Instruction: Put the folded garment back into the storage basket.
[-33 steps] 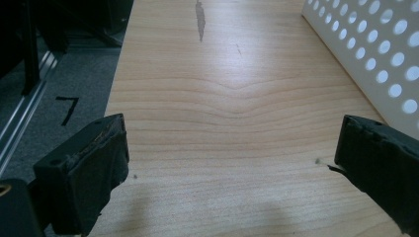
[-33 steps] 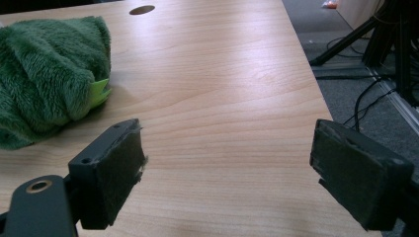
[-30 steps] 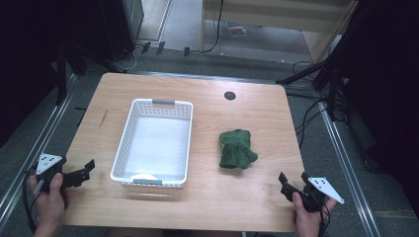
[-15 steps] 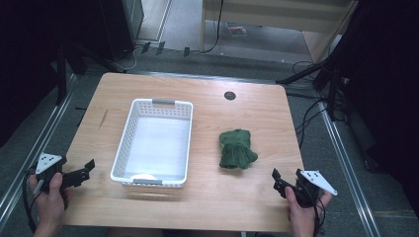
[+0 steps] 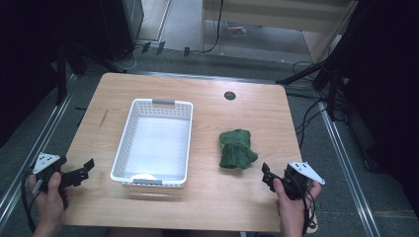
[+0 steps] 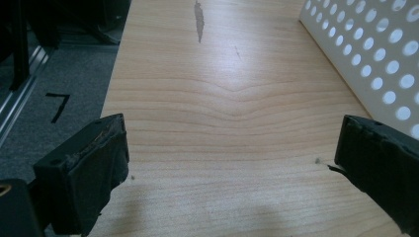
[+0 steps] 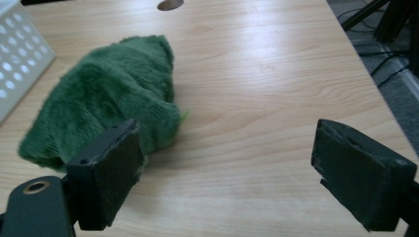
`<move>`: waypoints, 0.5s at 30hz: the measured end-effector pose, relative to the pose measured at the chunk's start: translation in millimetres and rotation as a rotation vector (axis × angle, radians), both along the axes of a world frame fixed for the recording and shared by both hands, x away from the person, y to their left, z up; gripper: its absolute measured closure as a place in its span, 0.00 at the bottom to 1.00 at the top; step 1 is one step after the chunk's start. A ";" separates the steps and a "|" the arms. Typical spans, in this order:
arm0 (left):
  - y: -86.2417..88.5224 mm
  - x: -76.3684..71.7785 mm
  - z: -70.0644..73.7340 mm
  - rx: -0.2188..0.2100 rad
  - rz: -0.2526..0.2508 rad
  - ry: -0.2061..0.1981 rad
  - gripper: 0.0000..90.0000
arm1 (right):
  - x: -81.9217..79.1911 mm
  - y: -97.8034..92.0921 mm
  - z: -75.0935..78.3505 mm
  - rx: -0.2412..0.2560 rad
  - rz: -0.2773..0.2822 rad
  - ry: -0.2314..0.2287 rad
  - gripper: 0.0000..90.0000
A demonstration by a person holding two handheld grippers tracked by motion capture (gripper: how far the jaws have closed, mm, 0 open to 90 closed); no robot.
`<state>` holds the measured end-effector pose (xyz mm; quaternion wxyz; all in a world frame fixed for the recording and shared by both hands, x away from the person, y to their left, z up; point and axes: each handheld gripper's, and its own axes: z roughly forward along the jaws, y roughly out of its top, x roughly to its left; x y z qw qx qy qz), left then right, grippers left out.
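The green cloth [image 5: 237, 149] lies bunched in a soft heap on the bare wood of the table [image 5: 207, 207], just ahead of the right gripper [image 5: 267, 175] and a little toward its left jaw; in the right gripper view the cloth [image 7: 106, 101] sits partly behind the left pad, near it, though whether pad and fabric touch cannot be told, while the right pad stands well apart from it over bare wood. That gripper's jaws are spread wide with nothing between them. Beyond the cloth, away from the right jaws, stands the white perforated basket [image 5: 155, 143], apart from the cloth, with only a small pale thing at its near end, too small to identify. The left gripper [image 5: 85, 170] sits near the table's front corner on the far side of the basket, its jaws likewise released and holding nothing; in the left gripper view the basket wall [image 6: 365, 54] rises just past its right pad. The step in hand looks like the approach to grasp the cloth, probably to put it in the basket. The next move calls for shifting the right gripper toward its left so the heap lies between both pads, lowering onto it, and closing on a thick fold so the fabric does not slip free.
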<state>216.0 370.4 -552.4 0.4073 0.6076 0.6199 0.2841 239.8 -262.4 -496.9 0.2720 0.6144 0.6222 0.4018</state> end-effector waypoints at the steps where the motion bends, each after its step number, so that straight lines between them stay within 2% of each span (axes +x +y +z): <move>1: 0.0 0.0 0.0 0.001 0.000 0.001 0.01 | 1.1 1.6 1.0 0.008 0.002 0.000 0.14; 6: -0.7 0.6 0.1 0.008 0.007 0.008 0.01 | 8.6 14.7 5.7 0.012 0.014 0.025 0.14; 15: -1.7 0.4 0.4 0.019 0.011 0.010 0.01 | 18.7 33.4 17.6 0.039 0.055 0.027 0.14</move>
